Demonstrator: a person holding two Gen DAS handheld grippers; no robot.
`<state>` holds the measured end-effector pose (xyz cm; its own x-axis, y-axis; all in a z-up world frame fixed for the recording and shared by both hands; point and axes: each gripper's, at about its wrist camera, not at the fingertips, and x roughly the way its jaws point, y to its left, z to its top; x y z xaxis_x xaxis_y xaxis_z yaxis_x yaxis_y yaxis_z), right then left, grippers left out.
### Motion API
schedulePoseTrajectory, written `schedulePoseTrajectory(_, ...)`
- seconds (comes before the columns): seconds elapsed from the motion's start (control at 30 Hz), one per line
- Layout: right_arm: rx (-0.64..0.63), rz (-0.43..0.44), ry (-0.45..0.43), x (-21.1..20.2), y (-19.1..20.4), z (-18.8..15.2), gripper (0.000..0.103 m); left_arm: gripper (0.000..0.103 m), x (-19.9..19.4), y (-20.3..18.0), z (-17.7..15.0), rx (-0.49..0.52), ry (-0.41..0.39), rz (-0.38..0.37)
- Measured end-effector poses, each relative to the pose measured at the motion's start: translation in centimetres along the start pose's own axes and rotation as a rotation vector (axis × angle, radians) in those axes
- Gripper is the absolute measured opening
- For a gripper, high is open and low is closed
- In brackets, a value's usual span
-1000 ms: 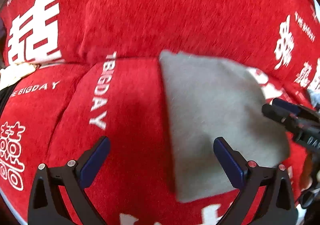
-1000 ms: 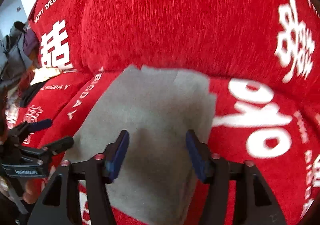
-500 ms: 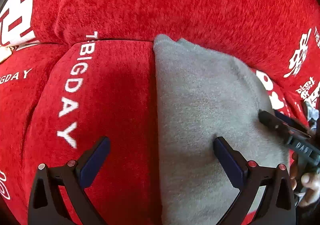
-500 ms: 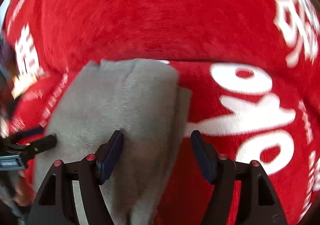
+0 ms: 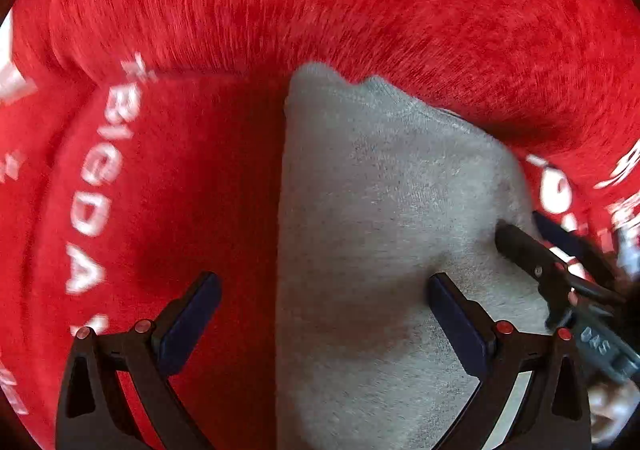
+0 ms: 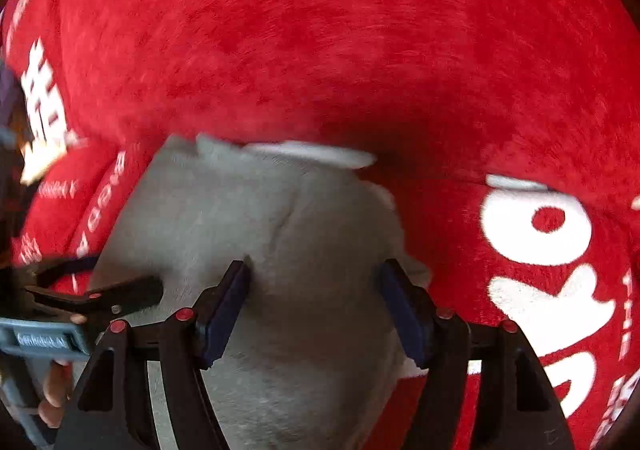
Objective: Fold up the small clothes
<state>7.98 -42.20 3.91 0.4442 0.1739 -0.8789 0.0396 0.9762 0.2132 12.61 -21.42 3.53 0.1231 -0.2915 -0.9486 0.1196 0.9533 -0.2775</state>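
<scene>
My left gripper (image 5: 324, 314) has its jaws spread wide, the two dark blue pads (image 5: 188, 324) angled outward like a V at the near edge of its own view. From the right wrist camera I see the same left gripper (image 6: 120, 290) coming in from the far left, lying low and nearly level, with bare fingers (image 6: 54, 390) wrapped round its grey handle. My right gripper (image 6: 316, 310) is also parted, though less widely, its pads upright. In the left wrist view the right gripper (image 5: 532, 238) reaches in from the right side, tips pointing left; motion blur softens it there.
</scene>
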Motion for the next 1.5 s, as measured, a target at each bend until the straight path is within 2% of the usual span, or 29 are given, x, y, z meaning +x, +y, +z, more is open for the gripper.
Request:
schedulePoseTrajectory(0.03, 0.048, -0.006, -0.014, -0.6, -1.0, -0.2, 0.077, 0.103, -0.7, 0.3, -0.1, -0.008, -0.012, -0.007)
schedulePoseTrajectory(0.07, 0.094, -0.016, -0.033, -1.8, -2.3, -0.9, 0.077, 0.103, -1.6, 0.9, -0.2, -0.016, -0.036, -0.011)
schedulePoseTrajectory(0.17, 0.112, -0.12, -0.093, -5.4, -5.1, -3.7, 0.079, 0.103, -4.5, 3.8, -1.1, -0.037, -0.087, -0.035)
schedulePoseTrajectory(0.23, 0.136, -0.108, -0.106, -7.5, -6.9, -5.6, 0.079, 0.103, -6.2, 6.4, -2.2, -0.063, -0.104, -0.059)
schedulePoseTrajectory(0.33, 0.253, -0.093, -0.129, -11.1, -10.3, -9.4, 0.079, 0.103, -8.1, 9.9, -4.6, -0.094, -0.115, -0.077)
schedulePoseTrajectory(0.4, 0.33, -0.117, -0.172, -13.2, -11.4, -11.8, 0.079, 0.103, -8.8, 11.0, -5.7, -0.103, -0.115, -0.079)
schedulePoseTrajectory(0.5, 0.401, -0.058, -0.205, -14.3, -11.0, -13.9, 0.079, 0.103, -8.3, 11.0, -7.4, -0.109, -0.075, -0.106)
schedulePoseTrajectory(0.57, 0.438, 0.036, -0.175, -13.3, -9.2, -13.9, 0.079, 0.103, -8.0, 10.3, -7.5, -0.102, -0.052, -0.141)
schedulePoseTrajectory(0.7, 0.345, 0.232, -0.082, -9.8, -5.4, -11.9, 0.079, 0.103, -6.3, 4.7, -7.1, -0.01, -0.01, -0.229)
schedulePoseTrajectory(0.77, 0.353, 0.243, -0.043, -7.7, -4.8, -11.2, 0.079, 0.103, -5.1, 3.1, -6.3, 0.01, 0.003, -0.203)
schedulePoseTrajectory(0.83, 0.388, 0.306, 0.025, -5.0, -4.5, -10.5, 0.079, 0.103, -3.4, 2.3, -5.3, -0.015, 0.042, -0.202)
schedulePoseTrajectory(0.87, 0.39, 0.327, 0.047, -3.9, -4.3, -10.2, 0.079, 0.103, -3.2, 2.1, -5.0, -0.023, 0.033, -0.195)
schedulePoseTrajectory(0.9, 0.361, 0.312, 0.008, -3.7, -3.7, -9.7, 0.08, 0.103, -3.2, 1.6, -4.6, -0.02, 0.013, -0.188)
schedulePoseTrajectory(0.97, 0.309, 0.273, 0.003, -3.1, -2.5, -8.8, 0.08, 0.102, -2.6, 0.8, -3.9, -0.01, 0.023, -0.208)
schedulePoseTrajectory(1.0, 0.295, 0.264, -0.002, -3.0, -1.9, -8.7, 0.08, 0.091, -2.4, 0.1, -3.8, 0.008, 0.013, -0.198)
schedulePoseTrajectory(1.03, 0.275, 0.254, 0.001, -2.9, -1.3, -8.5, 0.075, 0.078, -2.3, -0.4, -3.7, 0.033, 0.009, -0.192)
schedulePoseTrajectory(1.07, 0.243, 0.241, 0.007, -2.7, -0.4, -8.4, 0.07, 0.074, -2.3, -1.2, -3.7, 0.066, 0.002, -0.168)
schedulePoseTrajectory(1.1, 0.214, 0.218, 0.003, -2.8, 0.4, -8.4, 0.064, 0.065, -2.5, -1.5, -3.7, 0.071, -0.009, -0.159)
schedulePoseTrajectory(1.13, 0.199, 0.212, -0.005, -3.2, 0.7, -8.5, 0.054, 0.061, -2.8, -1.7, -3.7, 0.083, -0.019, -0.161)
schedulePoseTrajectory(1.17, 0.195, 0.217, -0.014, -3.6, 0.9, -8.4, 0.049, 0.052, -3.2, -1.7, -3.9, 0.092, -0.028, -0.161)
schedulePoseTrajectory(1.2, 0.2, 0.231, -0.028, -4.1, 0.8, -8.4, 0.044, 0.047, -3.7, -1.6, -4.0, 0.093, -0.033, -0.166)
schedulePoseTrajectory(1.3, 0.188, 0.228, -0.047, -5.6, 1.6, -8.5, 0.041, 0.043, -4.9, -1.7, -4.3, 0.104, -0.038, -0.165)
schedulePoseTrajectory(1.4, 0.145, 0.223, -0.061, -7.4, 3.4, -9.1, 0.04, 0.043, -6.7, -2.2, -5.5, 0.146, -0.06, -0.132)
schedulePoseTrajectory(1.5, 0.111, 0.227, -0.088, -9.9, 5.1, -10.2, 0.04, 0.042, -9.1, -1.8, -7.2, 0.167, -0.089, -0.141)
